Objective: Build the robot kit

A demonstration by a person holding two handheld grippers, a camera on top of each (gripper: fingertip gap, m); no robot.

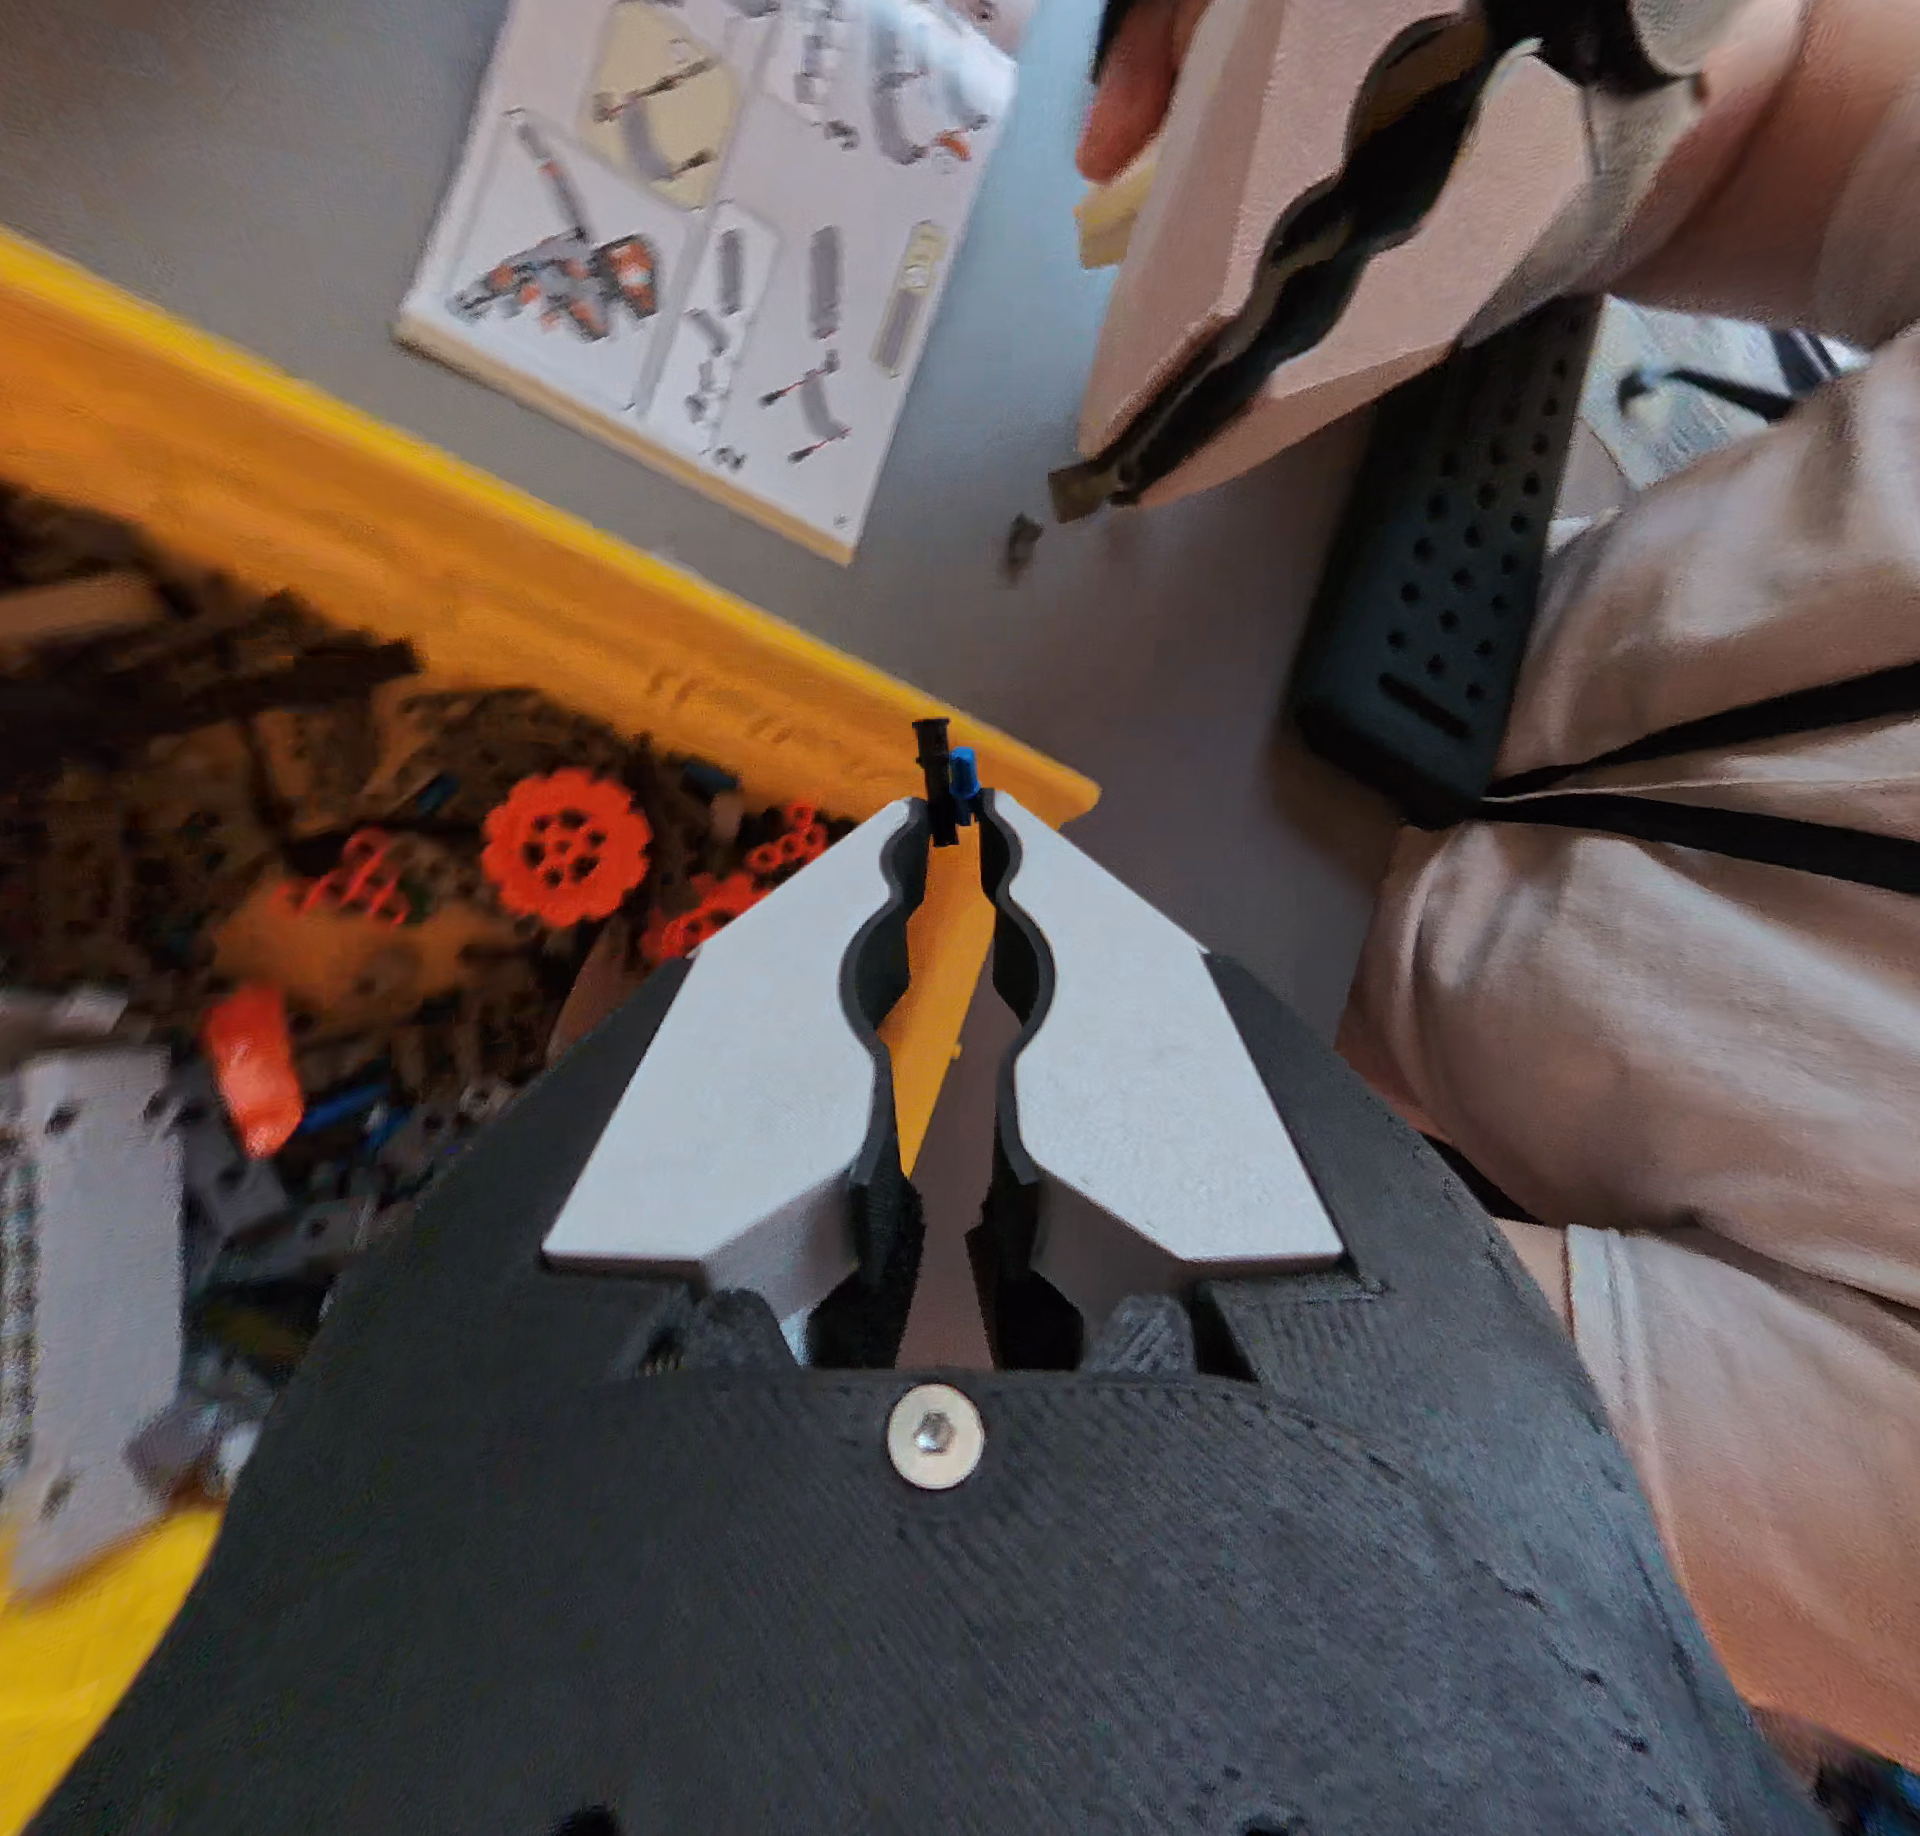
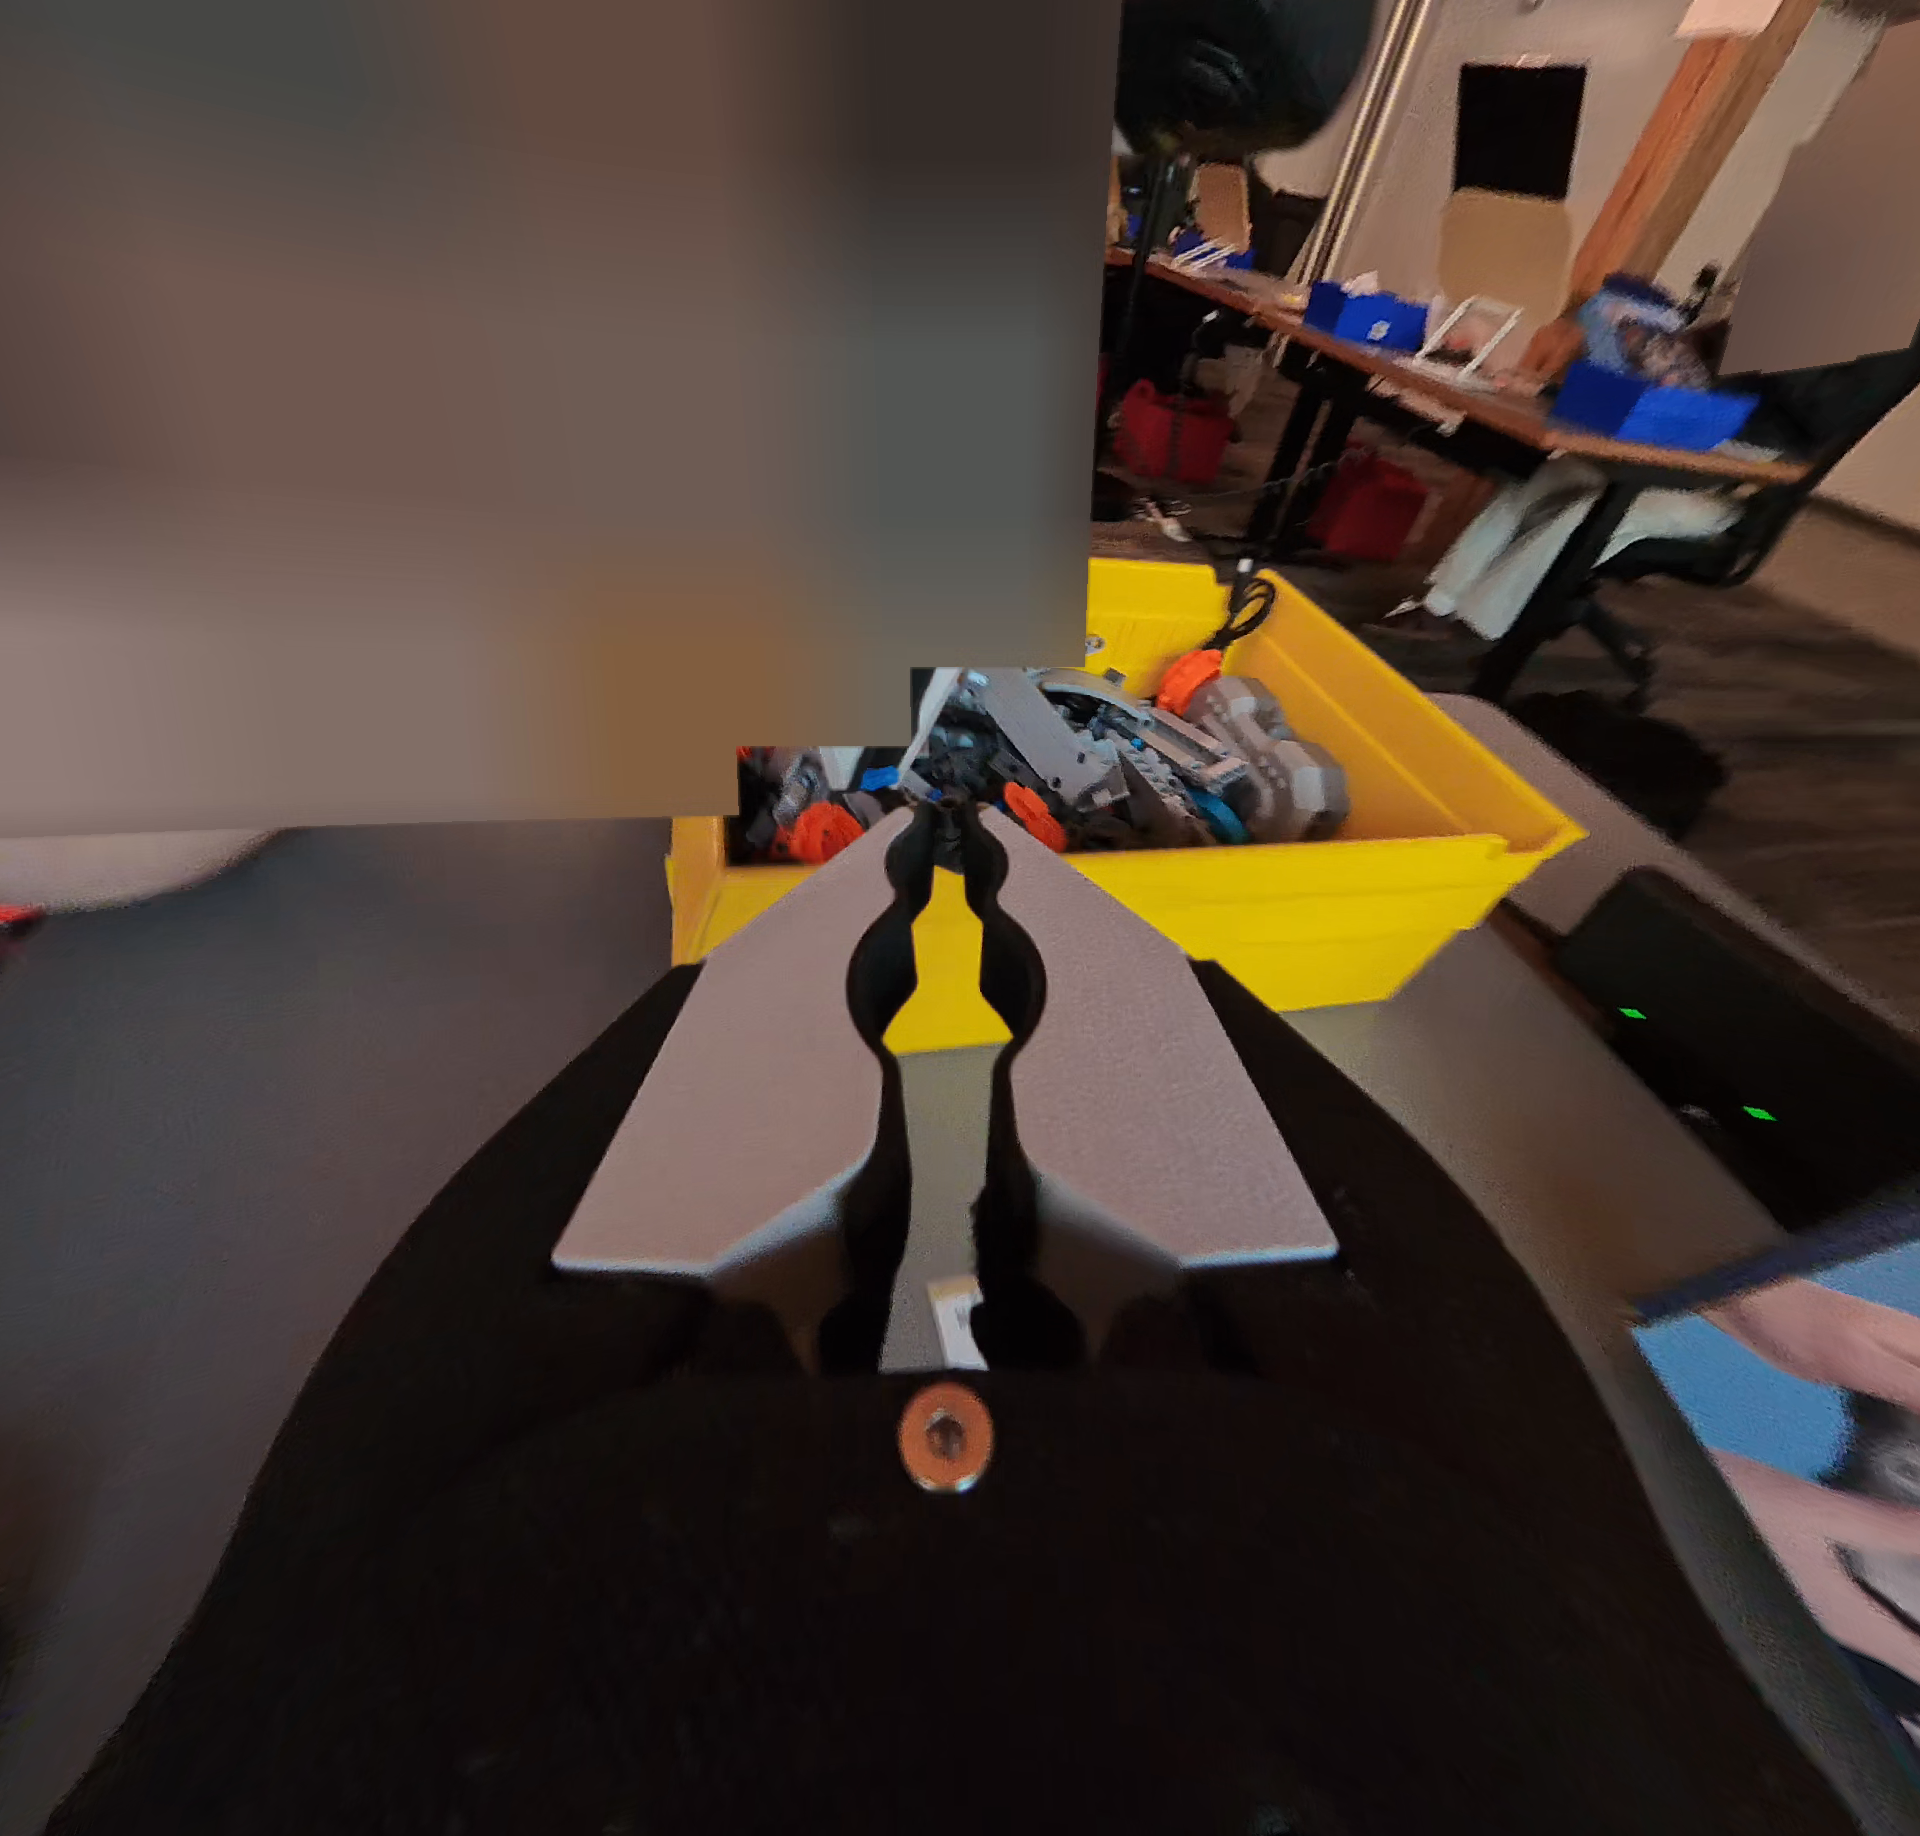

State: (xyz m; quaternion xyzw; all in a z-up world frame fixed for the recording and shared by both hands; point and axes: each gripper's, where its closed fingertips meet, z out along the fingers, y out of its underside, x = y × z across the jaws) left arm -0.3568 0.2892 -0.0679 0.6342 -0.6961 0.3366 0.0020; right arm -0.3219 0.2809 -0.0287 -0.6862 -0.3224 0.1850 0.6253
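My left gripper (image 1: pixel 954 812) is shut on a small black pin (image 1: pixel 934 760) and a blue pin (image 1: pixel 964 770), which stick out past its tips above the rim of a yellow bin (image 1: pixel 520 581). The bin holds several loose building-toy parts, among them an orange gear (image 1: pixel 566 846). My right gripper shows in the left wrist view (image 1: pixel 1086 493) at the upper right, shut on a small dark piece (image 1: pixel 1070 498) above the grey table. In its own view the right gripper (image 2: pixel 940 818) points at the yellow bin (image 2: pixel 1299 913), jaws closed on the small dark piece at the tips.
An open instruction booklet (image 1: pixel 727 228) lies on the table beyond the bin. A loose dark part (image 1: pixel 1023 543) lies near it. A black perforated block (image 1: pixel 1444 581) and a person's beige sleeve (image 1: pixel 1662 955) are at right. A black device with green lights (image 2: pixel 1714 1038) sits right of the bin. Spacing between my two grippers at the tips: around 6 cm. The black perforated block (image 1: pixel 1444 581) is about 30 cm from both grippers' fingertips.
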